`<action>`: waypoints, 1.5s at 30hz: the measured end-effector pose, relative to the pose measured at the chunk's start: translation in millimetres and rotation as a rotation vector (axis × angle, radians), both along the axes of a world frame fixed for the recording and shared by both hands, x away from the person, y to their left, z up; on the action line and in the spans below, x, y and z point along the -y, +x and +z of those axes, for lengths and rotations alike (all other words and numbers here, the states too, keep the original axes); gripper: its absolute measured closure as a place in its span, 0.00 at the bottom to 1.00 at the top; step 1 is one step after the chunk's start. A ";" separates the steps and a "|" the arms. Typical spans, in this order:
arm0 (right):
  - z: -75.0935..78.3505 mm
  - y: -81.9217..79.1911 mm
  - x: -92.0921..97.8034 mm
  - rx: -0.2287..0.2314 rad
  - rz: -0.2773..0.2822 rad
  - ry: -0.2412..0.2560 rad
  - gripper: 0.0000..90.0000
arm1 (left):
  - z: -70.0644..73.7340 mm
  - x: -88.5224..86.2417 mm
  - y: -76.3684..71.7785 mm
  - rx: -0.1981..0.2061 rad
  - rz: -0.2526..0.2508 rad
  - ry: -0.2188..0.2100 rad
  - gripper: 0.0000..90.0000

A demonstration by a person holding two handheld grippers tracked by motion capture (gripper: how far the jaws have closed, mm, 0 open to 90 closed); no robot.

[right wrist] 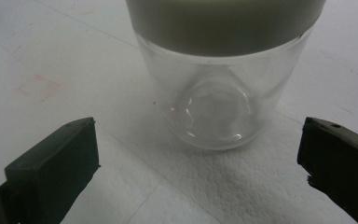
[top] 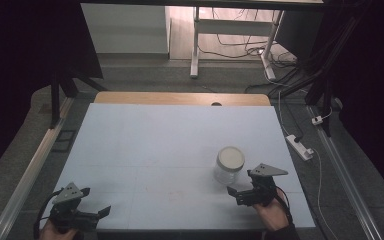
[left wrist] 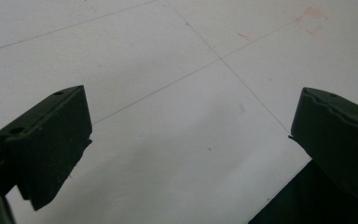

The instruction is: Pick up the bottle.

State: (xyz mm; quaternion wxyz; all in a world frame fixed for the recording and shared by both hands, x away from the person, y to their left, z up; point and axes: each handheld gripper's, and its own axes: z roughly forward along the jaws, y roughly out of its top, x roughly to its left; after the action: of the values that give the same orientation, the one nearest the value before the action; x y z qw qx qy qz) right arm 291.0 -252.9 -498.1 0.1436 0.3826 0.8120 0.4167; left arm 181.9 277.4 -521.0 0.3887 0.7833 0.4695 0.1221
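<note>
A clear glass jar [top: 228, 166] with a cream lid stands upright on the white table top [top: 155, 145], right of centre. In the right gripper view the jar [right wrist: 221, 100] is close ahead, empty, just beyond the two jaws. My right gripper [top: 241, 187] sits just in front of the jar, open, with nothing between its jaws [right wrist: 198, 158]. My left gripper [top: 94, 206] rests at the front left corner of the table, open over bare surface [left wrist: 191, 135].
The white sheet lies on a wooden table with a strip of wood [top: 180, 98] showing at the back. A power strip [top: 300, 146] and cables lie on the floor to the right. A white desk frame [top: 196, 45] stands behind.
</note>
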 end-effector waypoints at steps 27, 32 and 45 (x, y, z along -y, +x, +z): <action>-10.2 32.0 -14.2 0.021 -0.008 -0.022 0.00 | -0.1 -0.4 0.2 0.000 -0.005 -0.004 0.00; -11.6 37.6 -17.9 0.019 -0.002 -0.013 0.00 | -0.1 -0.4 0.2 0.000 -0.005 -0.004 0.00; -13.1 47.9 -27.6 0.052 0.019 -0.019 0.00 | -0.1 -0.7 0.2 -0.001 -0.006 -0.007 0.00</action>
State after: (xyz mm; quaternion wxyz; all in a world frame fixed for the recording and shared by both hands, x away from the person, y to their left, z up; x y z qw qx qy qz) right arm 338.9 -225.4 -511.2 0.1644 0.3626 0.8156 0.4199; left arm 182.1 278.0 -521.1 0.3915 0.7835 0.4676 0.1191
